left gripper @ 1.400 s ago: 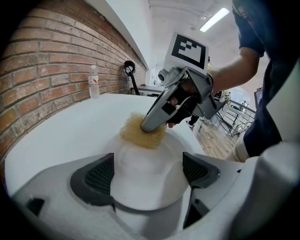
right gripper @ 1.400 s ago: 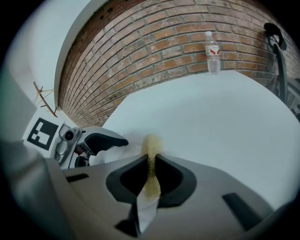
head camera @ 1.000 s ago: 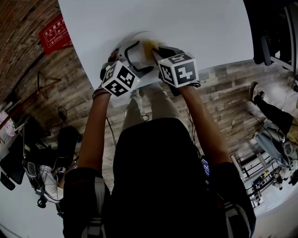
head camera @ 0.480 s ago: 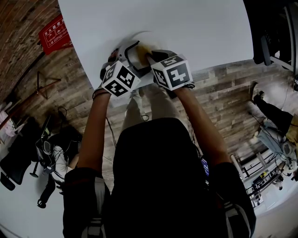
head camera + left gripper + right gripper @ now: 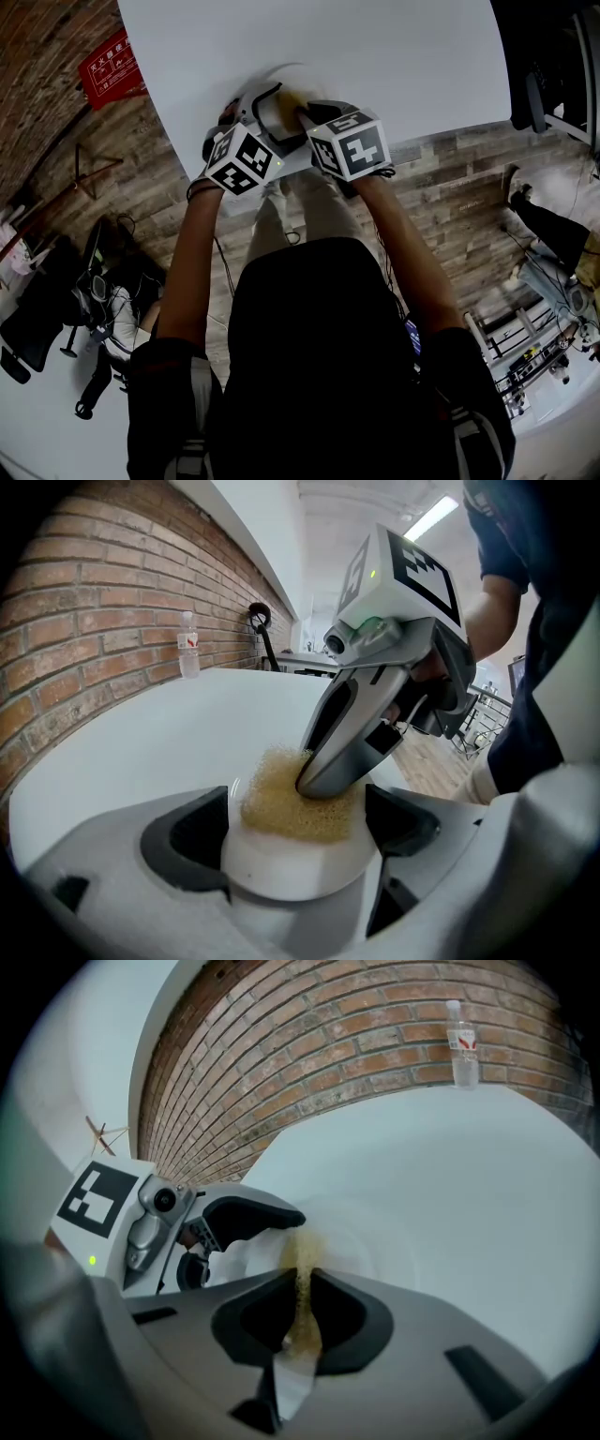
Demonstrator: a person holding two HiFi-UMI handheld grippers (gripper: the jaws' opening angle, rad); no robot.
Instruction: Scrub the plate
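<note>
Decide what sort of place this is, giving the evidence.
Probably a lab or workshop, not a kitchen: bare brick wall, large white table, plank floor cluttered with equipment.

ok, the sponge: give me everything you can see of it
The sponge is yellow-tan, coarse and porous, and looks like soft foam. The right gripper is shut on it, pinching it into a thin strip between its jaws. The free part bulges out and is pressed onto the face of the white plate, which the left gripper clamps across its rim. No wear or suds can be made out.
</note>
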